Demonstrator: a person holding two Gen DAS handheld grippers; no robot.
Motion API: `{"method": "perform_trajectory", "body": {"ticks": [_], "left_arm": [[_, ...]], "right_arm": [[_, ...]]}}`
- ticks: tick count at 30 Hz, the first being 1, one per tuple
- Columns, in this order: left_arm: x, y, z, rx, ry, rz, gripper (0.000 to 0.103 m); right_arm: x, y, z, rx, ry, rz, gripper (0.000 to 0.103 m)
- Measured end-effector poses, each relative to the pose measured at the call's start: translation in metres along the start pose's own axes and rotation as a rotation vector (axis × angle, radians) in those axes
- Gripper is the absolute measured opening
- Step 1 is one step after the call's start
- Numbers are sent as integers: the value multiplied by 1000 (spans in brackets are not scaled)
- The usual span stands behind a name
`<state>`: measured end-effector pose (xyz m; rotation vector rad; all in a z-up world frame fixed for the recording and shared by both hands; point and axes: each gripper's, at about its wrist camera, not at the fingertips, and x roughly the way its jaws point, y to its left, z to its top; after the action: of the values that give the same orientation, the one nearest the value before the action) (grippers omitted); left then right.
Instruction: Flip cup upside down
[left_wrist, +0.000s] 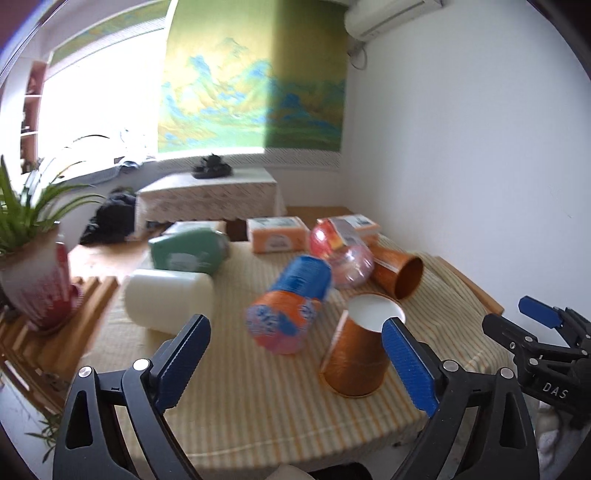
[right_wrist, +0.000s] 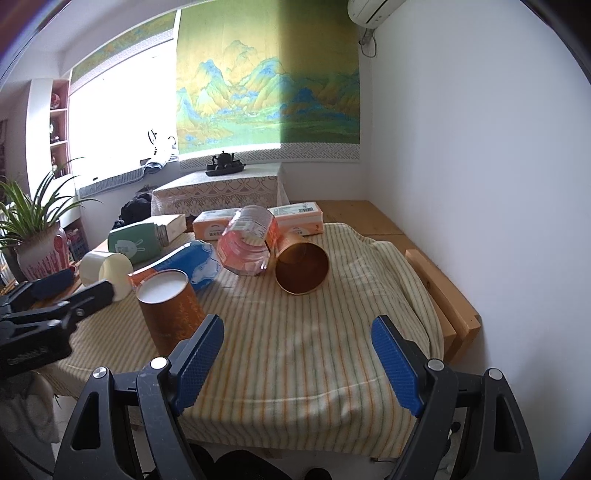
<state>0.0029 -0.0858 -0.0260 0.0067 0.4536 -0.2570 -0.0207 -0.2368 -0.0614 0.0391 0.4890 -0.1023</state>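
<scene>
An orange paper cup (left_wrist: 356, 354) stands upside down on the striped cloth, its white base up; it also shows in the right wrist view (right_wrist: 171, 314). A second orange cup (left_wrist: 400, 271) lies on its side farther back, its mouth open toward me (right_wrist: 301, 264). My left gripper (left_wrist: 295, 363) is open and empty, its right finger (left_wrist: 408, 365) just in front of the upside-down cup. My right gripper (right_wrist: 297, 360) is open and empty over the bare cloth, to the right of that cup. It shows at the right edge of the left wrist view (left_wrist: 535, 328).
A blue and orange snack can (left_wrist: 291, 302), a pink plastic jar (left_wrist: 341, 254), a white cylinder (left_wrist: 168, 299) and a green container (left_wrist: 188, 251) lie on the cloth (right_wrist: 314, 332). Orange boxes (left_wrist: 277, 234) sit at the back. A potted plant (left_wrist: 33, 266) stands left. A wall is at the right.
</scene>
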Motion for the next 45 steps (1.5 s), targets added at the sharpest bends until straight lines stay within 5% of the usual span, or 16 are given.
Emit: {"method": "perform_trajectory", "body": {"ticks": [5,14,17,45], "left_arm": [[-35,21,1,-26,-71,77,101],[-59,45,-8,-56,-72,138,102],[-60,51,-11,-73,-61,144,102],[-47,51,-13,-79,-46,163,102]], "right_arm": [[-6,12,2,7,-34,0,79],[-18,29,2,4,-96,-38,84],[-20,31,3,22,-112,-41,91],[-13,33,1,26,-100,-43,93]]}}
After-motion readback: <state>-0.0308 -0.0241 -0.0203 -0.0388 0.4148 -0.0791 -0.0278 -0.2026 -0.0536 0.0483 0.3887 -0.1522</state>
